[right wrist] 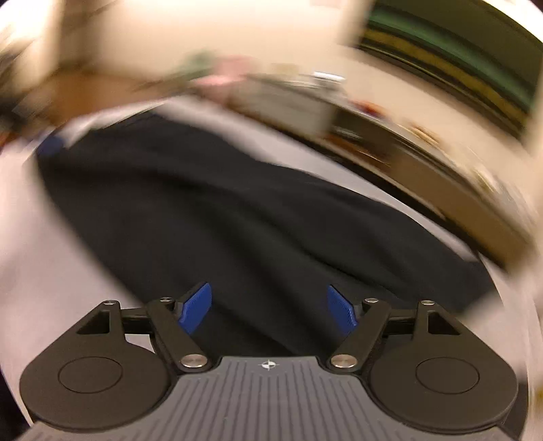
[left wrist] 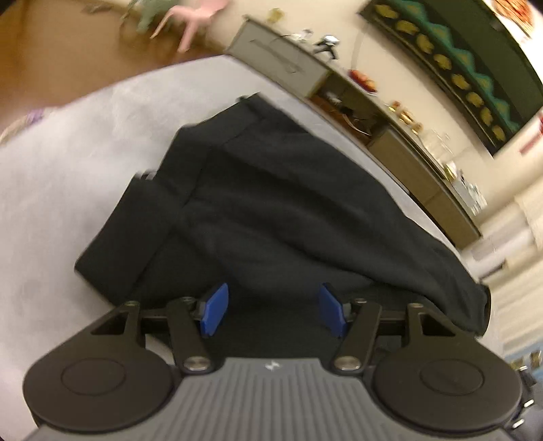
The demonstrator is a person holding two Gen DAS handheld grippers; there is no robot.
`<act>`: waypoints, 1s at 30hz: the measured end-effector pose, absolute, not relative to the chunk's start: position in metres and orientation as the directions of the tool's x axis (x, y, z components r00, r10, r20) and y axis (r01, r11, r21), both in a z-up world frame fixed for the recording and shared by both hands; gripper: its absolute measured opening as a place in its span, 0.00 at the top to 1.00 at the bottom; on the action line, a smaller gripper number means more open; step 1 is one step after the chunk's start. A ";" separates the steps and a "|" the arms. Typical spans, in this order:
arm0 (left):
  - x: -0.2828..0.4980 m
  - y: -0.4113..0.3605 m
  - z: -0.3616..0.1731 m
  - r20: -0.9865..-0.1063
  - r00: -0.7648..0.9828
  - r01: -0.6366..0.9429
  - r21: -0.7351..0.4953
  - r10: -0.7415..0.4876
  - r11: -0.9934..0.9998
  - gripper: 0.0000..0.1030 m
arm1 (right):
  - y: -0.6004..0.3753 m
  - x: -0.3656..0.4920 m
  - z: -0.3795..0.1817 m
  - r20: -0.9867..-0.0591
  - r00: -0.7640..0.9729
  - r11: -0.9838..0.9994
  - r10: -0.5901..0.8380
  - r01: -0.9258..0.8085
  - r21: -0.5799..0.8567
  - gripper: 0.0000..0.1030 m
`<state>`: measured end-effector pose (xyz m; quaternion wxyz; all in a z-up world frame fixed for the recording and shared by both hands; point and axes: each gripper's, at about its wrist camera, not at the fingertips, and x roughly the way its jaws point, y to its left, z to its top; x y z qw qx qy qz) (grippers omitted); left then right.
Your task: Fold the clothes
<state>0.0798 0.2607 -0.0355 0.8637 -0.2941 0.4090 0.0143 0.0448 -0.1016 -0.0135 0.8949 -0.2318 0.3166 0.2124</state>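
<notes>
A black garment lies partly folded on a light grey surface, with layered edges at its left side. My left gripper is open just above its near edge, blue pads apart and nothing between them. In the right wrist view, which is motion-blurred, the same black garment stretches from upper left to lower right. My right gripper is open over its near part, holding nothing. A blue spot at the garment's far left corner looks like the other gripper's pad.
A long low cabinet with small objects on top runs along the wall behind the surface. A dark green banner hangs on the wall. A brown floor and a pink chair show at the upper left.
</notes>
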 end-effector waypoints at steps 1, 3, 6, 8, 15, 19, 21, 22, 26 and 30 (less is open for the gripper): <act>0.083 0.266 -0.038 -0.719 0.662 -0.286 -0.504 -0.212 0.815 0.37 | -0.084 0.049 -0.020 -0.676 0.695 0.761 0.245 -0.570 -0.310 0.25; 0.091 0.276 -0.042 -0.727 0.656 -0.327 -0.517 -0.204 0.791 0.33 | -0.064 0.060 -0.030 -0.690 0.677 0.723 0.257 -0.608 -0.327 0.25; 0.122 0.270 -0.050 -0.747 0.629 -0.317 -0.499 -0.215 0.806 0.44 | -0.065 0.077 -0.038 -0.693 0.672 0.764 0.260 -0.582 -0.277 0.25; 0.143 0.263 -0.056 -0.759 0.609 -0.293 -0.487 -0.232 0.823 0.97 | -0.069 0.083 -0.041 -0.694 0.674 0.794 0.254 -0.555 -0.247 0.25; 0.077 0.293 0.049 -0.376 0.876 0.018 -0.598 -0.301 0.801 1.00 | -0.231 0.065 -0.002 -0.680 0.717 0.980 0.150 -0.198 0.008 0.19; 0.053 0.311 0.030 -0.466 0.840 -0.076 -0.608 -0.277 0.791 0.99 | -0.352 0.024 -0.007 -0.677 0.731 0.951 0.086 0.143 0.276 0.14; 0.064 0.306 0.001 -0.542 0.794 -0.151 -0.614 -0.275 0.775 0.74 | -0.412 0.004 -0.010 -0.682 0.729 0.866 0.053 0.306 0.395 0.14; 0.070 0.303 -0.013 -0.578 0.769 -0.188 -0.614 -0.274 0.767 0.66 | -0.442 -0.007 -0.011 -0.686 0.727 0.808 0.037 0.382 0.448 0.14; 0.092 0.292 -0.069 -0.707 0.650 -0.334 -0.595 -0.279 0.731 0.43 | -0.490 -0.031 -0.026 -0.679 0.731 0.659 0.072 0.475 0.583 0.12; 0.110 0.291 -0.069 -0.720 0.650 -0.388 -0.590 -0.243 0.708 0.35 | -0.480 -0.023 -0.029 -0.674 0.731 0.650 0.109 0.460 0.604 0.11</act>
